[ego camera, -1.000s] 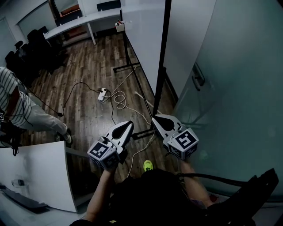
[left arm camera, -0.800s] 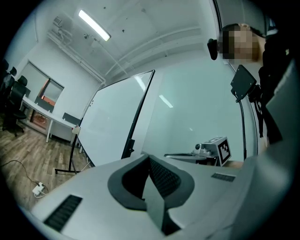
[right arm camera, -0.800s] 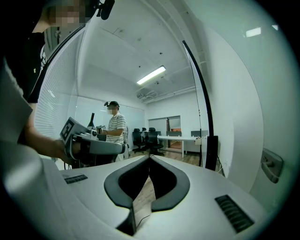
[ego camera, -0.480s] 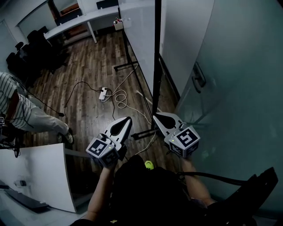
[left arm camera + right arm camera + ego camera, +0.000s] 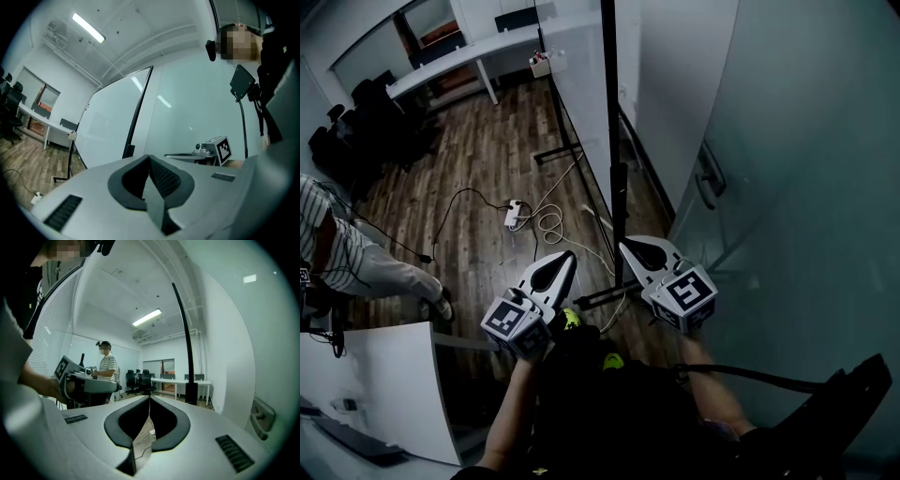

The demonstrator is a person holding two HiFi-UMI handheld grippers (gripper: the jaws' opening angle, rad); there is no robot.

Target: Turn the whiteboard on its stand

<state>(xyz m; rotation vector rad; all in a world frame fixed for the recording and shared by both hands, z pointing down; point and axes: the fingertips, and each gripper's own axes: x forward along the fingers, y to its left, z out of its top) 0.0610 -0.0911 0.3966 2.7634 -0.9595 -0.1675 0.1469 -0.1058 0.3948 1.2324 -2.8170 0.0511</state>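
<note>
Hovering near the whiteboard (image 5: 579,103), the left tongs (image 5: 564,256) and right tongs (image 5: 625,247) sit closed. Neither grips anything.

You stand in an office: a long white desk (image 5: 459,58) and black office chairs (image 5: 373,96) line the far wall, a whiteboard (image 5: 577,84) stands on wood-plank flooring (image 5: 478,159), a power strip (image 5: 516,214) trails cables, under strip lighting (image 5: 147,317).
</note>
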